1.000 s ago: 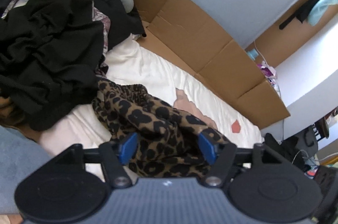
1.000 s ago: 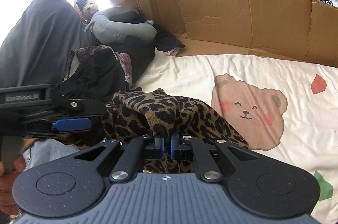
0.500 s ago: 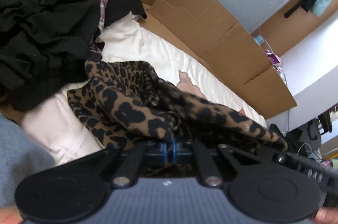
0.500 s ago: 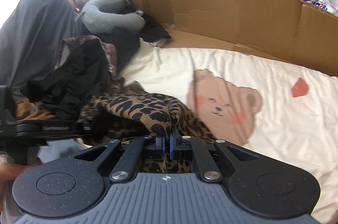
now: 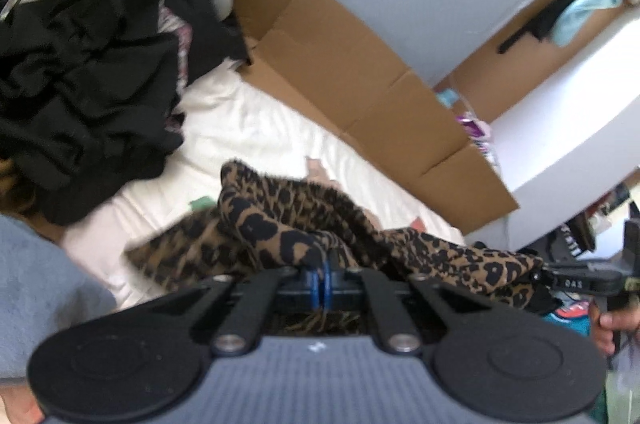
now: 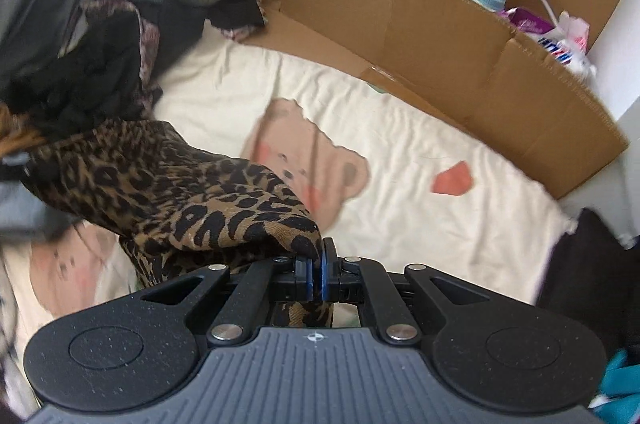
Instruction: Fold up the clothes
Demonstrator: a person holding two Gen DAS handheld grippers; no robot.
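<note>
Both grippers have a pinch of the same leopard top (image 5: 288,224). The left gripper (image 5: 322,278) has its jaws squeezed tight on a bunched fold of the cloth. The right gripper (image 6: 322,272) has its jaws tight too, on an edge of the top. The top hangs between them, just over the sheet (image 6: 420,224) with the bear (image 6: 312,159) on it. Part of it seems to drag on the sheet in the left view, but the picture is blurry, so I can't be sure.

I think the step in hand is lifting the top and spreading it out so it can be folded. To do it well, the two hands should pull apart gently until the cloth hangs flat with no twist. They should not tug hard, or the cloth could slip out of the blue pads (image 6: 318,274). Each one seems to hold only a little bit of cloth.

The black pile (image 5: 80,91) sits close on the left side. The top should stay clear of it, so it doesn't snag. The bare sheet near the bear looks like a good spot to lay it down flat. The cardboard (image 6: 440,35) stands along the far edge.
</note>
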